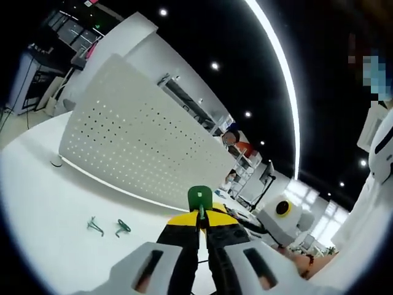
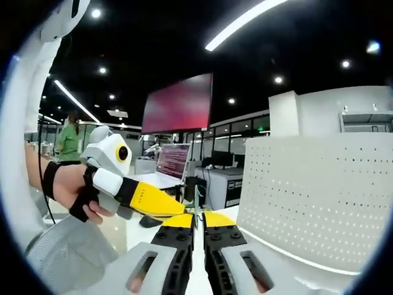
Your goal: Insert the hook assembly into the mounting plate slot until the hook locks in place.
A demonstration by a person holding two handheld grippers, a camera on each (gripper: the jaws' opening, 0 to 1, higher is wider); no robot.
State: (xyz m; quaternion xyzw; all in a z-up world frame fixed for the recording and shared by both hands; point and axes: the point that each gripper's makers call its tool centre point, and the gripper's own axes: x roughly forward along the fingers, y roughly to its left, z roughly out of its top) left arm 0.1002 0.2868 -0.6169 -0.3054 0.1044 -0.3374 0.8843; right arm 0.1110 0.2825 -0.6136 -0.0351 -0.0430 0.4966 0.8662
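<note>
Pegboard (image 1: pixel 138 138), the perforated white mounting plate, stands upright on the white table (image 1: pixel 43 209) and is the largest thing in the left gripper view; in the right gripper view it rises on the right, close to that gripper. Judging by this, the task is at the carry-and-align step: a hook is held but not yet at a slot.

In the left gripper view, the left gripper (image 1: pixel 201 216) has its yellow-tipped jaws closed narrow on a green hook piece (image 1: pixel 200 198), whose flat green head stands up just above the tips, in front of the plate's lower edge but apart from it. The right gripper (image 2: pixel 198 222) has its jaws drawn together with only a thin gap; a slim green stem (image 2: pixel 196 200) rises between the tips, though whether it is gripped there cannot be told. The left gripper comes in from the left of that view, held by the person's gloved hand (image 2: pixel 70 190), its yellow tip almost meeting the right one's.

The next move likely calls for bringing the hook's head square to a hole row and pressing until it catches.

Two spare green hooks (image 1: pixel 107 227) lie on the table, well clear of the path. Behind stand a dark red screen (image 2: pixel 178 103) and desks with monitors; nothing blocks the plate.
</note>
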